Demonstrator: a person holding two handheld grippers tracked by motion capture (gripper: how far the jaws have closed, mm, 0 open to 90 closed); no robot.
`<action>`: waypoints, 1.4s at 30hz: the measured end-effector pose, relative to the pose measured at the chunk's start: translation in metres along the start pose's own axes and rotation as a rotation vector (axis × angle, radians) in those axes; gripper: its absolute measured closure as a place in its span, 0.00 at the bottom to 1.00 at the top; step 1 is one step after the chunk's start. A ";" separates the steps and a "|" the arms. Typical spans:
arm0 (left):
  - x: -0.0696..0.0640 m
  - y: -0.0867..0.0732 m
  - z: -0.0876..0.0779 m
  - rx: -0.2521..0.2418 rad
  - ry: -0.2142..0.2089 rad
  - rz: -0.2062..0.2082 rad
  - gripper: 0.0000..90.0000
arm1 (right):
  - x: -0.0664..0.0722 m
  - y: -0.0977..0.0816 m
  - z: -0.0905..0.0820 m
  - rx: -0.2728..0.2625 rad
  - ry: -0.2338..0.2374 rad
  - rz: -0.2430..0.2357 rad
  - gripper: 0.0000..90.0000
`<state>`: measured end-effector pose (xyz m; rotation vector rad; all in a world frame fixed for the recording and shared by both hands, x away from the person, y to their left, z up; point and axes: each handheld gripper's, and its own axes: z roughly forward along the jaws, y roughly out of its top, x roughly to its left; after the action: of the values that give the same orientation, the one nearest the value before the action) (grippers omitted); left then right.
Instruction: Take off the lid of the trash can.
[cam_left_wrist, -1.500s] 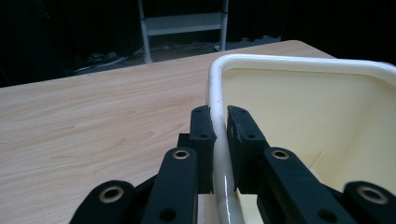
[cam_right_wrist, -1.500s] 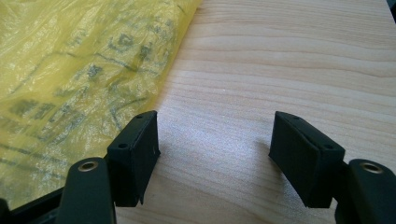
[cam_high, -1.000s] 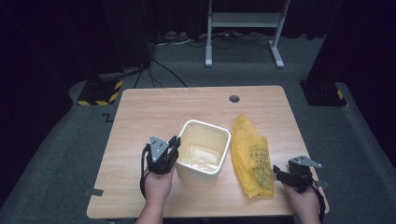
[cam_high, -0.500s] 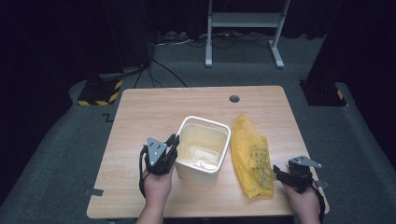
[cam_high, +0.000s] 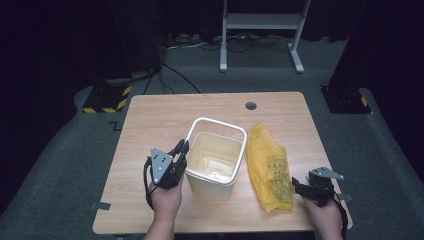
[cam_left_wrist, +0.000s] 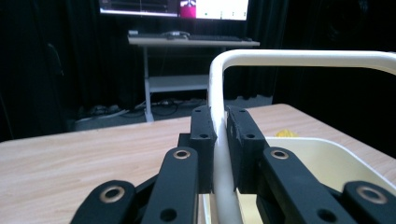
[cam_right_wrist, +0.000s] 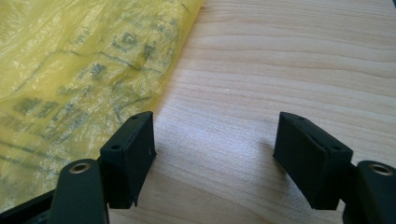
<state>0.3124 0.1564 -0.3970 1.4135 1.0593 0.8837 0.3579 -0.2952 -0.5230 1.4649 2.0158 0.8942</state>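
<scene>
With the left gripper (cam_high: 179, 150) clamped on the bin rim (cam_high: 192, 134), the parted right gripper (cam_right_wrist: 215, 154), whose jaws just widened, may only pinch table (cam_right_wrist: 280, 70) beside the yellow bag (cam_right_wrist: 84, 70).

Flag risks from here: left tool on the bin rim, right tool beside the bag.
1. The left tool pinches only the thin rim of the white bin at one side; lifting may tilt or slip it.
2. The right tool, jaws just opening, stands over bare table beside the yellow bag; closing here would likely miss the bag.
</scene>
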 end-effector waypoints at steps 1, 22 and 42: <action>0.000 0.001 -0.001 -0.009 -0.002 -0.001 0.90 | 0.000 0.000 0.000 0.000 0.001 -0.004 0.31; 0.004 0.019 -0.020 -0.135 -0.022 -0.002 0.90 | 0.002 0.001 0.002 0.015 -0.003 0.002 0.20; 0.031 0.016 -0.034 -0.126 0.033 -0.022 0.90 | 0.003 0.001 0.003 0.033 0.018 -0.010 0.11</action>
<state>0.2921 0.1969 -0.3789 1.2841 1.0240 0.9444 0.3597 -0.2912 -0.5246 1.4678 2.0582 0.8768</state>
